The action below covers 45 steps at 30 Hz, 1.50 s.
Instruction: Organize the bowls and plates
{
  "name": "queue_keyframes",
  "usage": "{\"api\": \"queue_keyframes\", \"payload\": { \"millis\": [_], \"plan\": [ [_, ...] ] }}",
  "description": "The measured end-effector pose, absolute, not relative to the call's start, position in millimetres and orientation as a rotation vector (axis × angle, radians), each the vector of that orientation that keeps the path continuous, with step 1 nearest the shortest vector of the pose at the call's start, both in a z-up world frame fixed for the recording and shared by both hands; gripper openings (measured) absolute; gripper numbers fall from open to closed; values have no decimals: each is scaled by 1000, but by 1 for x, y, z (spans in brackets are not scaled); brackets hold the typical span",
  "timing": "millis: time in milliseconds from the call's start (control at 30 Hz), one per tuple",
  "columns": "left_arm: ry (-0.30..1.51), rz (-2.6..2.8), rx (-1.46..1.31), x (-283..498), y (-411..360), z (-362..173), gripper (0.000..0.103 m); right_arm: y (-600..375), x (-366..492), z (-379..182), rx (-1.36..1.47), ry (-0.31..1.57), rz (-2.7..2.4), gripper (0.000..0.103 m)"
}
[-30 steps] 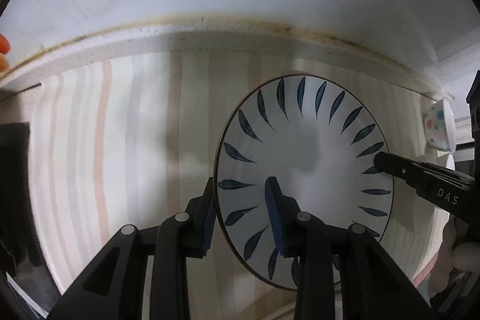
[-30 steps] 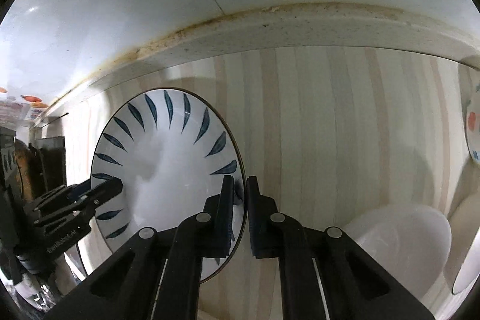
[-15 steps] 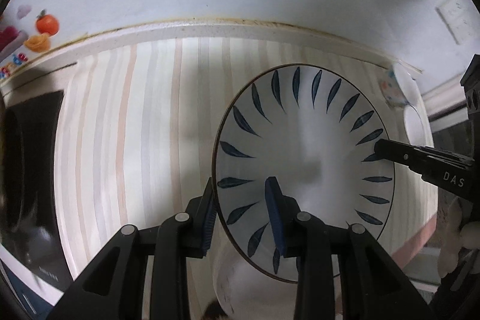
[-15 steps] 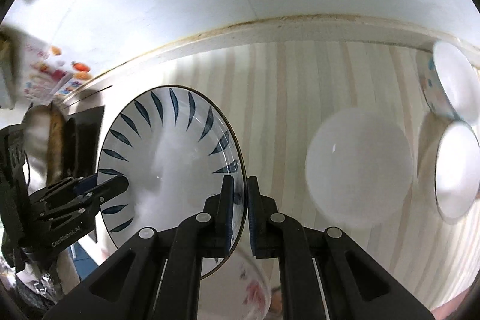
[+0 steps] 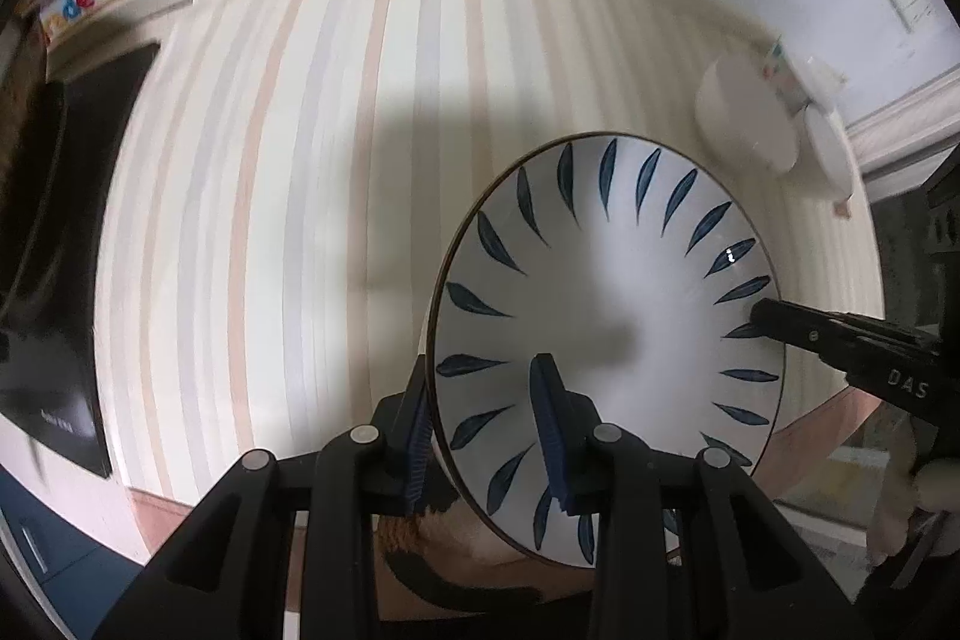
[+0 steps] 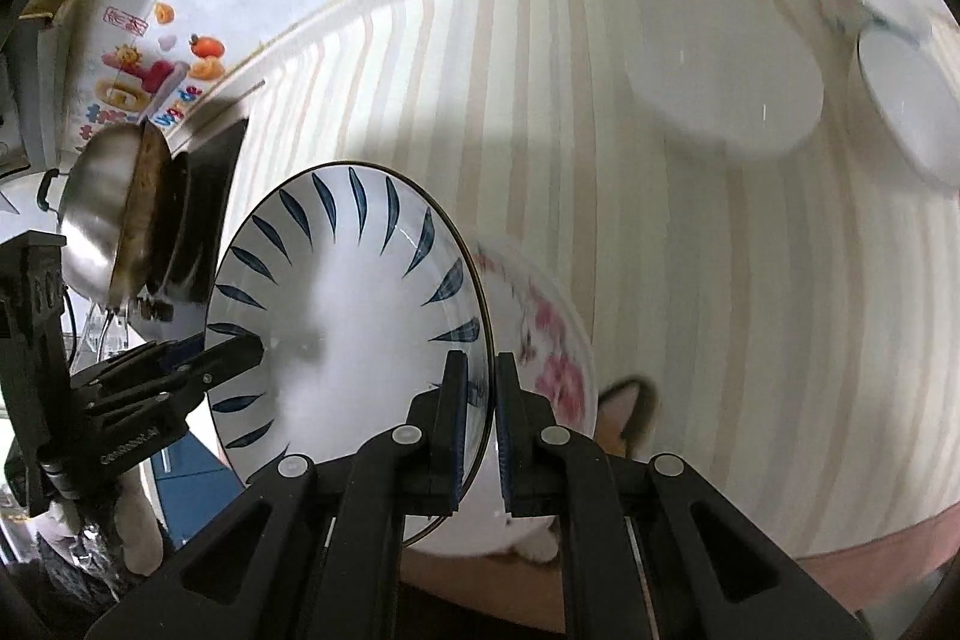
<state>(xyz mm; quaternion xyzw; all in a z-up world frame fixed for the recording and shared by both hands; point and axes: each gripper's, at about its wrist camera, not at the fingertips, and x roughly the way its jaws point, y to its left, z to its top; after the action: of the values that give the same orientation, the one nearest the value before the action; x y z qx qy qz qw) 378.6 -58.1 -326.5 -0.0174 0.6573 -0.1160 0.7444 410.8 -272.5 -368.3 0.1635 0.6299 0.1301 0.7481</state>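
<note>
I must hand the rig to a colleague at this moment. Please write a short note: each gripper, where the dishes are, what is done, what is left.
Left gripper: shut on near-left rim of the leaf plate.
Right gripper: shut on the plate's opposite rim. Both carry it above the striped counter.
Below the plate: a floral bowl, partly hidden.
Far right of the counter: white bowls, grouped close together.
Done: plate lifted.
Left: set the plate down, probably by the other dishes; then sort the rest.

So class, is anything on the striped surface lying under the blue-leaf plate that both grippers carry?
Yes. In the right wrist view a pink-flowered bowl shows just beneath and beside the blue-leaf plate; the striped surface farther out is bare.
</note>
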Motion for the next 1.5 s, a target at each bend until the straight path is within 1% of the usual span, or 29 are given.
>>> {"api": "queue_keyframes", "payload": {
  "millis": [200, 433, 633, 1133, 1200, 1500],
  "plan": [
    [1493, -220, -30, 372, -61, -358, 29, -264, 395, -400, 335, 1419, 282, 10],
    [1456, -205, 37, 377, -75, -361, 28, -263, 389, -418, 313, 1440, 263, 10],
    [1442, -203, 86, 379, -85, -363, 29, -270, 385, -420, 306, 1444, 252, 10],
    [1462, -192, 88, 381, -87, -378, 30, -278, 380, -424, 329, 1450, 218, 10],
    [1462, -187, 97, 378, -89, -378, 30, -280, 380, -424, 347, 1452, 214, 13],
    [1440, -148, 138, 369, -98, -380, 29, -285, 378, -417, 359, 1451, 195, 15]
  ]
}}
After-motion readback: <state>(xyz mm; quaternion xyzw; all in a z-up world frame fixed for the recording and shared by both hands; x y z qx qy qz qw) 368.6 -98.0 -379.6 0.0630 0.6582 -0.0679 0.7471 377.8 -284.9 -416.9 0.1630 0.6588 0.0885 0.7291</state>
